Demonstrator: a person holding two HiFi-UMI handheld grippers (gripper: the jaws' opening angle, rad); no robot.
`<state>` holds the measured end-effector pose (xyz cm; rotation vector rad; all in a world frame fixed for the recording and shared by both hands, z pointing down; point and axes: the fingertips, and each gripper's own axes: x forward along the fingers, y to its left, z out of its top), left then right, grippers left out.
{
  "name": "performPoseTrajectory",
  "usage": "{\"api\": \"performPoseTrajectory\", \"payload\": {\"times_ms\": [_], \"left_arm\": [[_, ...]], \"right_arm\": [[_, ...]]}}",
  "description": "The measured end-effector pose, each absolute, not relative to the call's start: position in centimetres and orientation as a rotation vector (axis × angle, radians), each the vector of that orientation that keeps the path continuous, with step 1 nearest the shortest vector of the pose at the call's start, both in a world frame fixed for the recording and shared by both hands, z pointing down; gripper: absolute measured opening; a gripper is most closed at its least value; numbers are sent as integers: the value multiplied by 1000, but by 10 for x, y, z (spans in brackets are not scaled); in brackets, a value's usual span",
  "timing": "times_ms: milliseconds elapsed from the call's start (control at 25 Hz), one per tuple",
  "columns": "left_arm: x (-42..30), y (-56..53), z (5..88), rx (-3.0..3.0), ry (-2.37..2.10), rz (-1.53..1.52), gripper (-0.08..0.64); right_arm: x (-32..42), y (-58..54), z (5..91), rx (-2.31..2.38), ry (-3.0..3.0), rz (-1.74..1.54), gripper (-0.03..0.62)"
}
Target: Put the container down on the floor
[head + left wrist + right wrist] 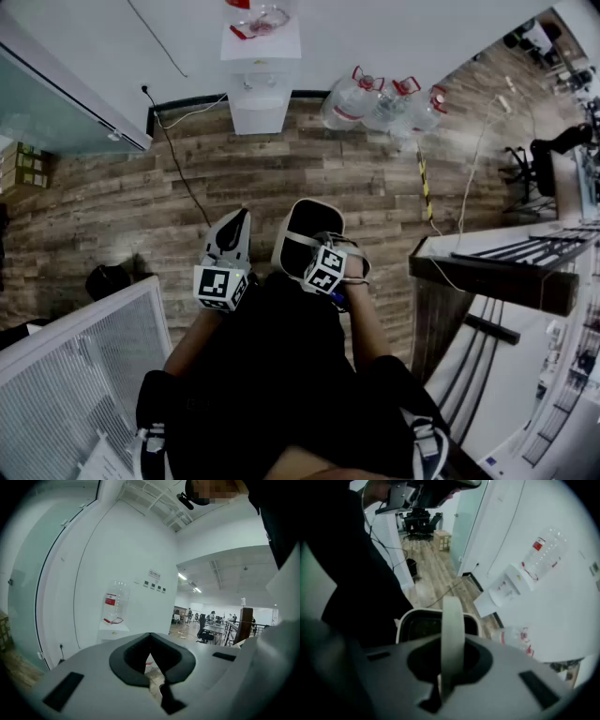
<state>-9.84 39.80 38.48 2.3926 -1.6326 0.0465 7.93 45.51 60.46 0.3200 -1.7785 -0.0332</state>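
Observation:
In the head view a container point(309, 232) with a white rim and dark inside hangs above the wooden floor point(281, 173), close in front of the person's body. My right gripper point(317, 247) is shut on its pale strap handle point(453, 630), which runs upright between the jaws in the right gripper view, with the container's body point(423, 626) behind it. My left gripper point(236, 227) hovers just left of the container, apart from it. Its jaws meet with nothing between them, and the left gripper view point(157, 679) faces a white wall.
A white water dispenser point(262, 80) stands at the far wall, with three large water bottles point(380, 101) on the floor to its right. A cable point(183, 178) trails across the floor. A dark desk edge point(497, 274) is at right, a white partition point(84, 366) at lower left.

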Motion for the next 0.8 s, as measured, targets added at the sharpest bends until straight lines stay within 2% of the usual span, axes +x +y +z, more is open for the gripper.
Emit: {"api": "performPoseTrajectory", "payload": {"times_ms": [800], "left_arm": [[-63,409,390,2388,-1637,69,32]], "right_arm": [[107,455,604,396,-1821,24,32]]}}
